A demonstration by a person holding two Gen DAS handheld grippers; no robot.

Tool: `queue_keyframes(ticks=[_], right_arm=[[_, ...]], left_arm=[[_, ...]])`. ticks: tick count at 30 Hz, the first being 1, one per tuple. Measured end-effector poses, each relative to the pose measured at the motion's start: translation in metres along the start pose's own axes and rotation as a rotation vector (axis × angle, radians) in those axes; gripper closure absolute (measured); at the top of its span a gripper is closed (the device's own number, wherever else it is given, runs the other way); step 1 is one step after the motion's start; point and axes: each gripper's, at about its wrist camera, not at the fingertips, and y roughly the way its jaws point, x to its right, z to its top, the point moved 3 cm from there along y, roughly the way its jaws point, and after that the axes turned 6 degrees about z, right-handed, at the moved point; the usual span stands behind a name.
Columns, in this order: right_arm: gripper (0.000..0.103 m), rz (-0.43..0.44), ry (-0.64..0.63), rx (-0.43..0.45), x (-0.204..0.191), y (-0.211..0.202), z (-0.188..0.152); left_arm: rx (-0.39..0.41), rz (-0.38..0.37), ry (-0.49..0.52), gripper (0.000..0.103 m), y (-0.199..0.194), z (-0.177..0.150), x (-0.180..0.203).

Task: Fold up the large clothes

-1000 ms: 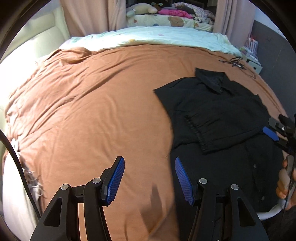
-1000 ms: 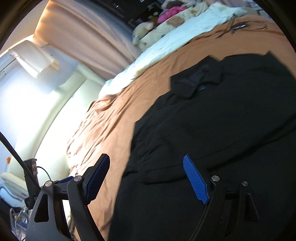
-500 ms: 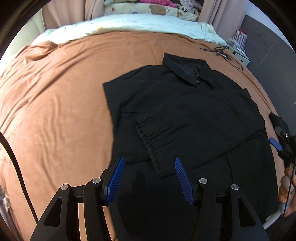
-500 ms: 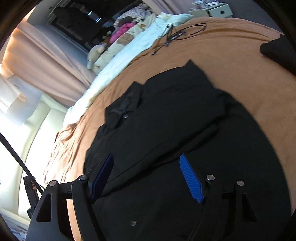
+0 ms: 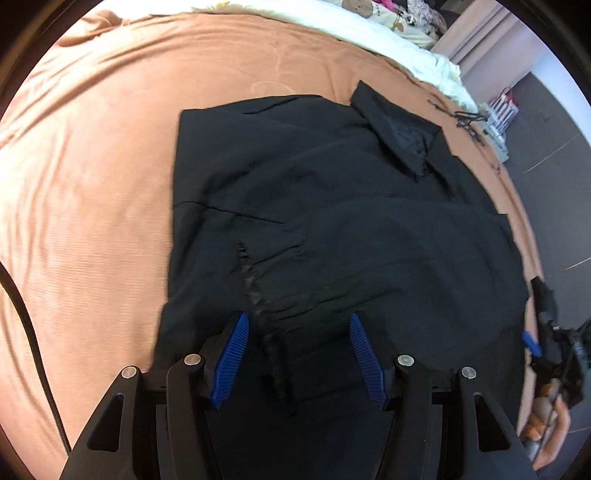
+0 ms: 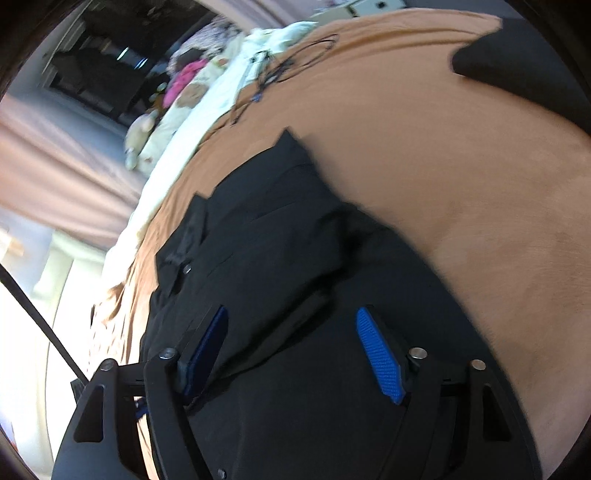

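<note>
While the black collared shirt (image 5: 332,221) lies spread flat on the brown bed sheet (image 5: 92,166), both grippers hang over its near part. Its collar (image 5: 399,133) points to the far right in the left wrist view, and one sleeve is folded across the body, its gathered cuff (image 5: 258,295) lying just ahead of the left gripper (image 5: 297,354). That gripper's blue pads (image 5: 231,362) stand spread apart with only shirt cloth beneath them, nothing pinched. The right gripper (image 6: 295,354) has its jaws closing, yet the pads are apart and clamp nothing; folded black cloth lies below the gap. At the right edge of the left wrist view, a hand (image 5: 550,424) grips the right gripper's handle. A pale quilt (image 5: 369,33) and soft toys (image 6: 147,133) sit at the far end of the bed, with a tangle of black cables (image 6: 280,70) near the shirt's far side.
</note>
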Motion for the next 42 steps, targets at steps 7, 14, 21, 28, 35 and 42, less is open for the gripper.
queue_keyframes(ticks=[7, 14, 21, 28, 35, 42], right_arm=[[0.06, 0.057, 0.152, 0.025, 0.032, -0.008, 0.0], [0.06, 0.142, 0.187, 0.037, 0.034, -0.008, -0.002], [0.06, 0.246, 0.261, 0.079, 0.063, -0.006, 0.0], [0.06, 0.22, 0.29, 0.088, 0.081, 0.0, -0.007], [0.06, 0.154, 0.228, 0.078, 0.056, -0.013, -0.002], [0.041, 0.051, 0.073, 0.076, 0.023, -0.048, -0.01]], left_arm=[[0.012, 0.025, 0.031, 0.086, -0.004, -0.002, 0.007], [0.138, 0.031, 0.057, 0.097, -0.049, 0.02, 0.004], [0.151, 0.074, 0.066, 0.097, -0.043, 0.038, -0.001], [0.107, 0.168, 0.065, 0.093, 0.007, 0.034, -0.012], [0.092, 0.192, 0.061, 0.081, -0.003, 0.037, -0.01], [0.144, 0.155, 0.006, 0.05, -0.061, 0.011, -0.02]])
